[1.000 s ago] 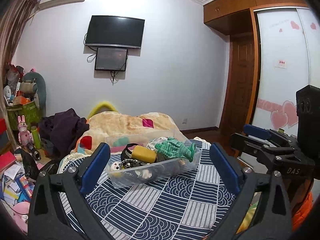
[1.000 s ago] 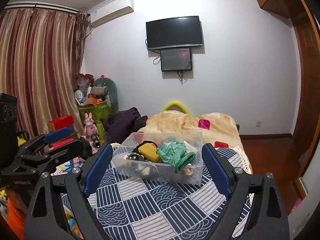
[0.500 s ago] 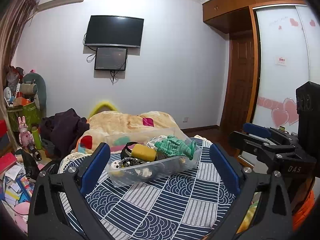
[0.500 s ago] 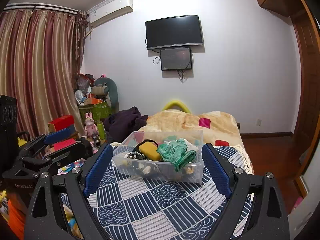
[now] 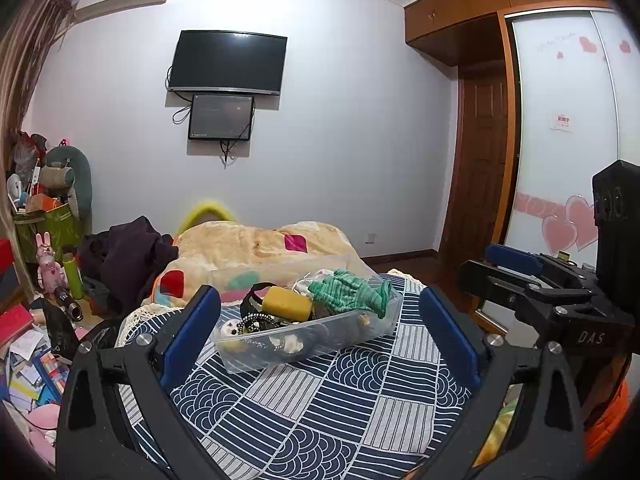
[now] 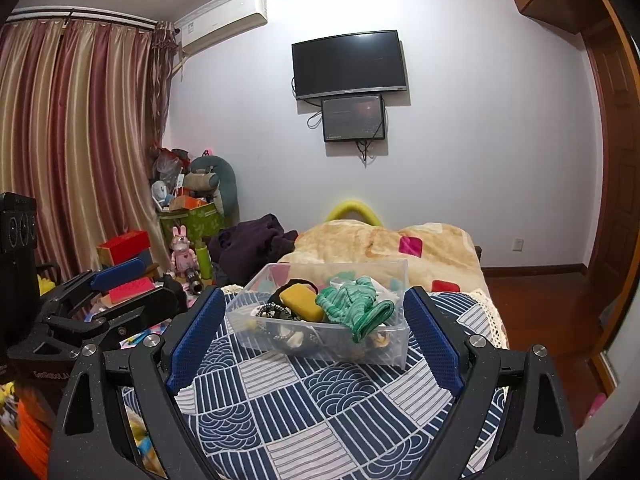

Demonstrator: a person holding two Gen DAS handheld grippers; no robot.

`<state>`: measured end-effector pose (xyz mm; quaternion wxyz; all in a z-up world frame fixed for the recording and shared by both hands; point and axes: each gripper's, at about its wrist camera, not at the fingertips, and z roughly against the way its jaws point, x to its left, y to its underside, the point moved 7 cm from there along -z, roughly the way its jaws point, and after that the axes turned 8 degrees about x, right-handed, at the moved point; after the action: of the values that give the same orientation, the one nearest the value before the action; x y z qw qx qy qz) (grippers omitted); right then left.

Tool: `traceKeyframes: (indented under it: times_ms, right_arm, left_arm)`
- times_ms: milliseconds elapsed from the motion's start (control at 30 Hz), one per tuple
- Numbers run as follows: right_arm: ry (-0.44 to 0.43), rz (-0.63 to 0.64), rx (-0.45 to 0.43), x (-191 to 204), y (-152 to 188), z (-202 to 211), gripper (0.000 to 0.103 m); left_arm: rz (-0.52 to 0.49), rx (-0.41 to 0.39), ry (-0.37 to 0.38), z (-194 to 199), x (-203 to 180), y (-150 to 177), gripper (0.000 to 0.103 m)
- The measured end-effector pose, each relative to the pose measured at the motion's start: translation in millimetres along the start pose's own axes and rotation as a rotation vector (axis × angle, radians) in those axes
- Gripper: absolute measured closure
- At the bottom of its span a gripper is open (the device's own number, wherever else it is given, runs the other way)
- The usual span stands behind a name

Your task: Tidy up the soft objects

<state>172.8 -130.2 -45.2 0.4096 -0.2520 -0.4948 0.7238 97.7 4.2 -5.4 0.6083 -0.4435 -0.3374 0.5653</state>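
Holding nothing, both grippers, left gripper (image 5: 320,332) and right gripper (image 6: 314,334), gape wide; ahead between their jaws, the clear rectangular plastic bin (image 6: 320,342) already contains the green knitted cloth (image 6: 352,304) and yellow sponge block (image 6: 302,306)

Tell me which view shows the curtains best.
Right wrist: the striped curtains fill its left side, rod to floor clutter. Left wrist catches only a thin, distorted strip at its left edge.

Small items at bottom of clear bin (image 5: 304,350) blurred through plastic, buried under green knit cloth (image 5: 348,292) and yellow sponge (image 5: 286,307); kinds unclear. Far yellow arch (image 6: 352,209) half hidden behind beige blanket (image 6: 384,246). Near edge of patterned cloth (image 6: 320,408) cut by frame bottom, gripper frames.
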Motion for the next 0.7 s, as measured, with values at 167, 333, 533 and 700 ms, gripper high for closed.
traceKeyframes:
  times_ms: [167, 333, 533, 700]
  right_arm:
    - [0.000, 0.001, -0.001, 0.6, -0.6, 0.4, 0.013]
    - [0.000, -0.001, -0.001, 0.5, -0.7, 0.6, 0.013]
    - [0.001, 0.000, -0.002, 1.4, -1.9, 1.8, 0.013]
    - [0.000, -0.001, -0.002, 1.4, -1.9, 2.0, 0.013]
  left_arm:
    - [0.001, 0.001, 0.001, 0.2, 0.4, 0.3, 0.002]
    - [-0.002, 0.003, 0.001, 0.2, 0.1, 0.9, 0.002]
    - [0.005, 0.008, 0.001, 0.5, 0.5, 2.1, 0.002]
    - [0.005, 0.005, 0.005, 1.2, -0.2, 0.8, 0.002]
